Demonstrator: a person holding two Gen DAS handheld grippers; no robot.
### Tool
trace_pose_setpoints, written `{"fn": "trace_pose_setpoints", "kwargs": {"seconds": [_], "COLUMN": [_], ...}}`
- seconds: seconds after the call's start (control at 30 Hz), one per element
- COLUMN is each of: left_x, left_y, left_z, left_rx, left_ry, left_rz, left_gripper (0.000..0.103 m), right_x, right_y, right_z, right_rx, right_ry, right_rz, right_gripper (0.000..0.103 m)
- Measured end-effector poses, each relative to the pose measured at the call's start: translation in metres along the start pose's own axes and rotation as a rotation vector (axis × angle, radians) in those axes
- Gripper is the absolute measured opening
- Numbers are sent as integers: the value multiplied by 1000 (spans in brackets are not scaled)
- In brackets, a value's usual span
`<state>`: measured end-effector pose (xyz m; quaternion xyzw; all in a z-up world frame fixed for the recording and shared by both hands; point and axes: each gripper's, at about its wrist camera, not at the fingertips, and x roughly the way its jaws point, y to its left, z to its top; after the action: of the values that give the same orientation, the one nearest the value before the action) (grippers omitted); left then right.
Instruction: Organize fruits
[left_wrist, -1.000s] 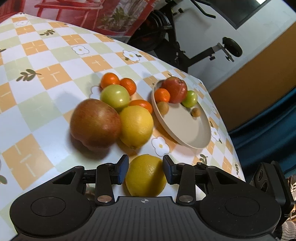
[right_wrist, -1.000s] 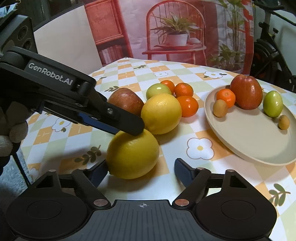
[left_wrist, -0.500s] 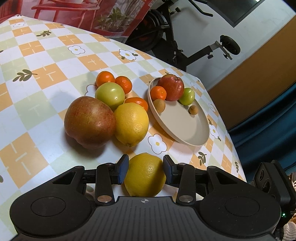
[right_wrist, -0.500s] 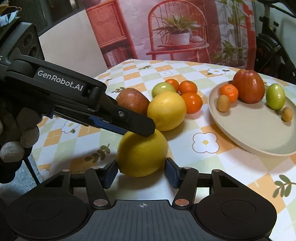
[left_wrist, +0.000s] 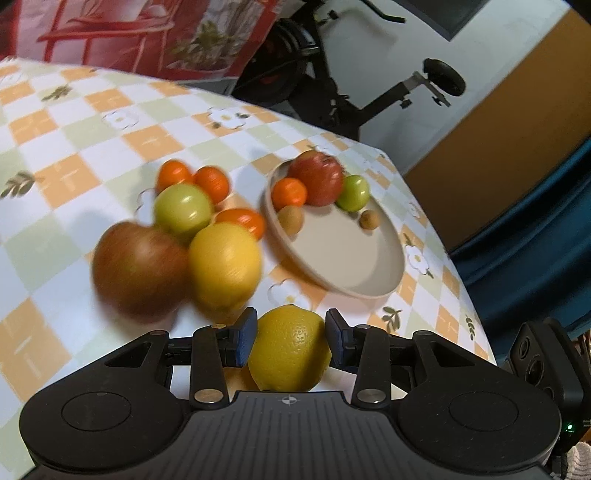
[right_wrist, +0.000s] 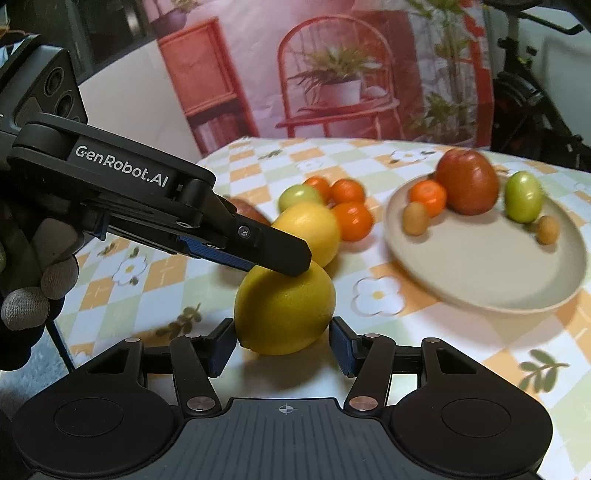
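right hand-held gripper (right_wrist: 282, 343): a second ago my jaws stood wide of the lemon (right_wrist: 285, 308); now both pads press its flanks.
left hand-held gripper (left_wrist: 290, 334): still clamped on the same lemon, pads on both sides, unchanged.
lemon: low over the table (right_wrist: 424, 343) at the near edge, just short of the plate (right_wrist: 491, 273); can't tell if it's touching the cloth.
meaning: double grip, reads as a handover; I'd let the left go next.
left to sort: second lemon (left_wrist: 224, 265), apple (left_wrist: 139, 268), tangerines, green fruit still off the plate.
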<state>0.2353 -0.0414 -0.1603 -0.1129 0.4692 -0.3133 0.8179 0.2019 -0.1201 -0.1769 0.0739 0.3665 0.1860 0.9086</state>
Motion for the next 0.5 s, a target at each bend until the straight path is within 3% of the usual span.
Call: {"fn": "trace_pose_setpoints", "kwargs": {"seconds": [0.5], "left_x": [4], "left_y": [-61], "left_z": [67], "left_rx": [113], "left_ry": [-93], "left_rz": [-54], "left_gripper": [43], "right_x": [-41], "right_y": [-42], "right_z": [57], "right_rx": [-46], "right_ry": [-146], "right_rz": [-83], "right_gripper": [51]}}
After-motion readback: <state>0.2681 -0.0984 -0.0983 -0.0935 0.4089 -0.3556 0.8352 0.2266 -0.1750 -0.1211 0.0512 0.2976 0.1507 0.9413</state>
